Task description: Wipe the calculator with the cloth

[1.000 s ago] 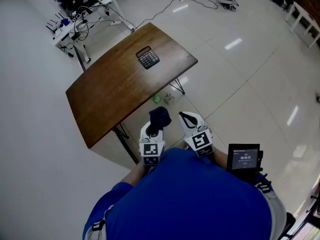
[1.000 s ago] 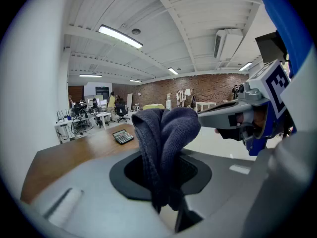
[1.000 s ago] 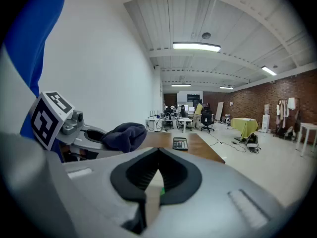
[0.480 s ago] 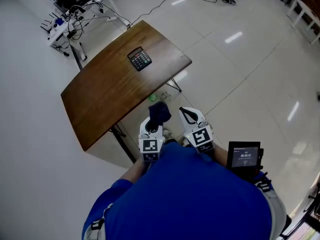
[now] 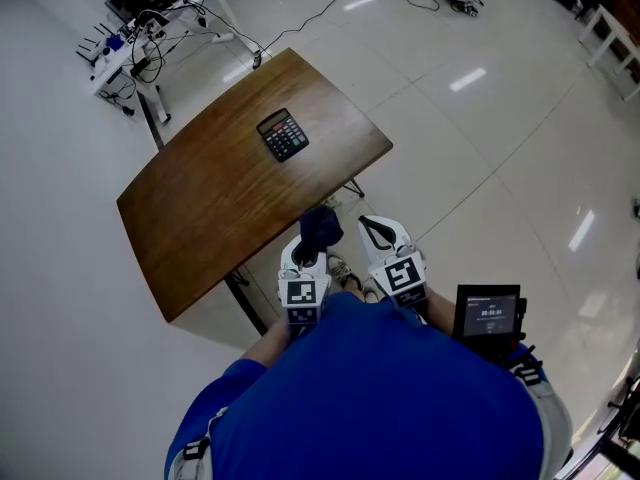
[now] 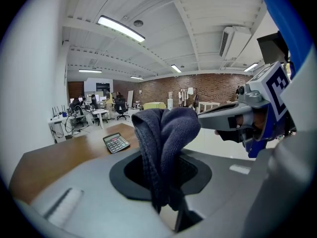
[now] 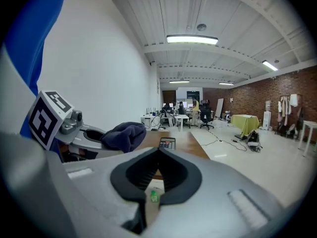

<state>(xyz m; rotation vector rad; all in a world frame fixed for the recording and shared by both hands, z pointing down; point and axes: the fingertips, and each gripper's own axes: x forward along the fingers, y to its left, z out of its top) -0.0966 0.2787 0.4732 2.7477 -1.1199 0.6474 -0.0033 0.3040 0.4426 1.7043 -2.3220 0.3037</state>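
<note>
left claw [image 5: 306, 256] clamped on soft, limp cloth [image 6: 166, 135], mid-fold. right claw [image 5: 378, 236] closed, empty. calculator [image 5: 283, 134] upper centre on surface [image 5: 200, 208]: light, rigid, likely slides; pin its edge.

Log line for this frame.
left hand-held gripper: shut on cloth | right hand-held gripper: shut, empty | calculator: on table, untouched | phase: pre-contact
</note>
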